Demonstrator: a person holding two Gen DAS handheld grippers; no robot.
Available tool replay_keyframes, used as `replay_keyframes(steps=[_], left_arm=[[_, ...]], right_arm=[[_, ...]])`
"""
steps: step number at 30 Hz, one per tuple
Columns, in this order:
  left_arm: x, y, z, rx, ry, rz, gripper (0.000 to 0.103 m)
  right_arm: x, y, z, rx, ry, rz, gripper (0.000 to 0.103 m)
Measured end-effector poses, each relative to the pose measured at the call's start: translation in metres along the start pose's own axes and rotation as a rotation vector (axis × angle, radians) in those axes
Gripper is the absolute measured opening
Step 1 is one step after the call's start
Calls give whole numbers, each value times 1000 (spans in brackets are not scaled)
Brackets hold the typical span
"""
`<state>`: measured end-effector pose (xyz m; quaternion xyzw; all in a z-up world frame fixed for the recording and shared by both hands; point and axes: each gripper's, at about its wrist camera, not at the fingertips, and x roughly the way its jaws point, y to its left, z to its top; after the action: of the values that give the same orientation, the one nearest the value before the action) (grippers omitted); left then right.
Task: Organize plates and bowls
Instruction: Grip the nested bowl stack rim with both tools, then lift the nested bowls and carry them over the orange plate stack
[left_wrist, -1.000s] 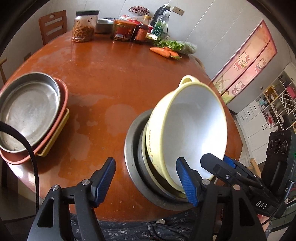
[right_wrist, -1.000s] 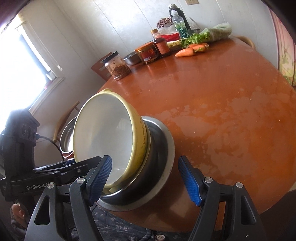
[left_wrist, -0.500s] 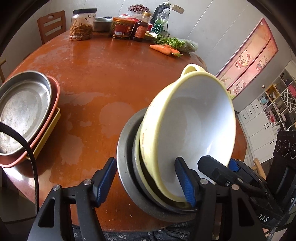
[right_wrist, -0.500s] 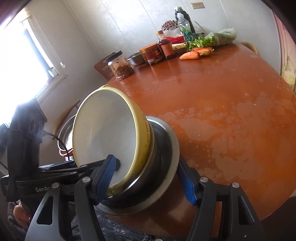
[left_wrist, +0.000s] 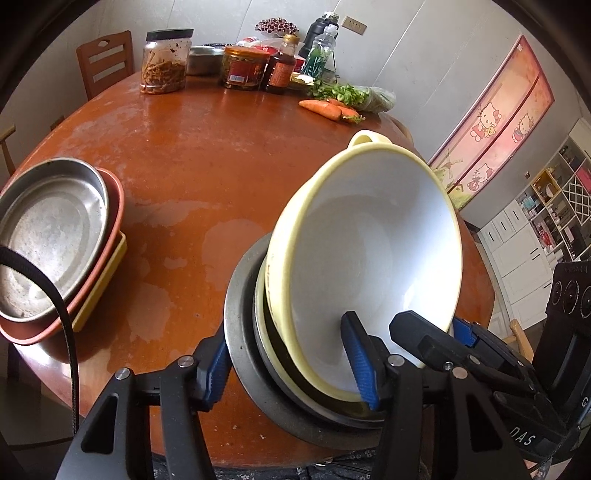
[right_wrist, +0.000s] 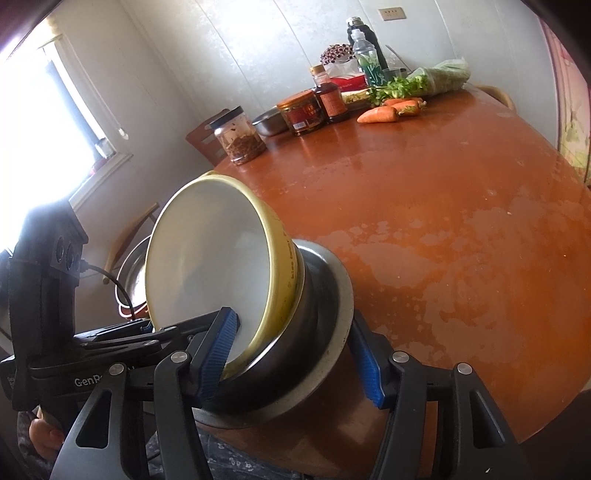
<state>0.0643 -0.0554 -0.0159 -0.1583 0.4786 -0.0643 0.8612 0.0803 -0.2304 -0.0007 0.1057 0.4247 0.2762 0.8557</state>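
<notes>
A yellow bowl with a white inside (left_wrist: 369, 236) (right_wrist: 207, 258) is nested in a steel bowl (left_wrist: 240, 306) (right_wrist: 317, 314), and the stack tilts at the near table edge. My left gripper (left_wrist: 288, 362) straddles the near rims of the stack, one finger outside the steel bowl, the other inside the yellow bowl. My right gripper (right_wrist: 291, 354) straddles it from the other side in the same way. Both look closed against the stack. A steel plate (left_wrist: 48, 236) lies on a red plate (left_wrist: 114, 199) and a yellow plate (left_wrist: 107, 269) at the left.
The round orange table (left_wrist: 207, 155) (right_wrist: 443, 206) carries jars (left_wrist: 164, 70), a sauce bottle (left_wrist: 280, 70), carrots (left_wrist: 325, 109) (right_wrist: 384, 112) and greens along its far side. A wooden chair (left_wrist: 105, 59) stands behind. A steel basin (right_wrist: 269, 122) sits by the jars.
Both grippers have moved in and closed from wide open onto the rims of the bowl stack. The stack has tilted up more steeply.
</notes>
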Motion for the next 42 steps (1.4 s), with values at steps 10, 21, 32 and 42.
replay_keyframes(steps=[10, 21, 32, 42], left_arm=[[-28, 17, 4, -27, -58, 21, 55], [-73, 55, 12, -62, -152, 76, 55], [-95, 100, 16, -120, -189, 98, 55], [-124, 128, 25, -151, -240, 140, 55]], right_arm=[[5, 23, 14, -46, -13, 31, 63], [22, 77, 38, -131, -31, 97, 63], [52, 122, 54, -211, -4, 127, 63], [74, 161, 73, -264, 2, 172, 63]])
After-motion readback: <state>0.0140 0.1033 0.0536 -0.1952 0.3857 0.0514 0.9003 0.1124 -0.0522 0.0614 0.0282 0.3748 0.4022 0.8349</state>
